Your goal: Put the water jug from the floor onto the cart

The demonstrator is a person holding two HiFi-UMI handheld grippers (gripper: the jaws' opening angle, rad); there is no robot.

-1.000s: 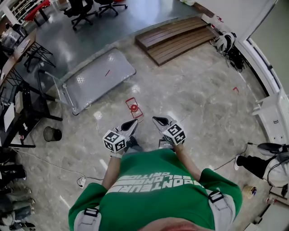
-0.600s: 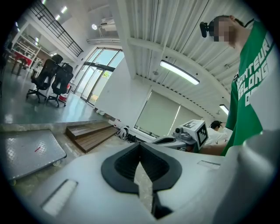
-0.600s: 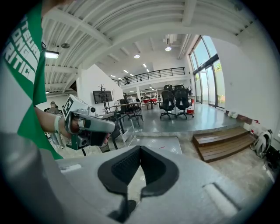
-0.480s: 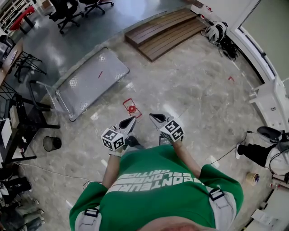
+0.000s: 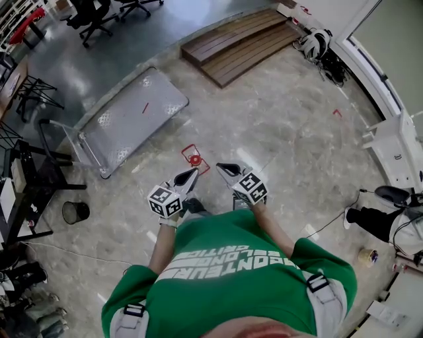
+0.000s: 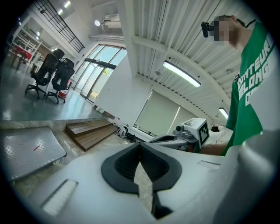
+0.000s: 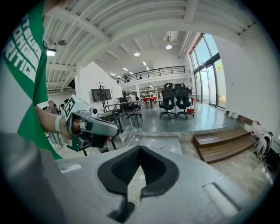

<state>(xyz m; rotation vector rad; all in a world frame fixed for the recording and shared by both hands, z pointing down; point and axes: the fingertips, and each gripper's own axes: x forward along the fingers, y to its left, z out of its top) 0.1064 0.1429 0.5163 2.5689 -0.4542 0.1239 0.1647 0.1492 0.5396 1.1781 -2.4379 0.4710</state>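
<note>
The water jug (image 5: 193,158), clear with a red cap and red frame, stands on the marble floor just ahead of both grippers in the head view. The cart (image 5: 132,115) is a flat grey platform trolley, empty, up and to the left of the jug; its deck also shows in the left gripper view (image 6: 30,148) and the right gripper view (image 7: 162,144). My left gripper (image 5: 190,175) and right gripper (image 5: 223,168) are held side by side at waist height, short of the jug. Both are shut with nothing between the jaws, as the left (image 6: 140,144) and right (image 7: 140,147) gripper views show.
Wooden steps (image 5: 231,39) lie beyond the cart. Office chairs (image 5: 92,16) stand at the top left. Black racks (image 5: 26,165) and a small black bin (image 5: 75,211) are at the left. A backpack (image 5: 314,46) lies by the wall, and gear with a cable (image 5: 390,224) lies at the right.
Both grippers, still shut, have edged forward toward the jug together with the person. The jug and cart have stayed where they were.
</note>
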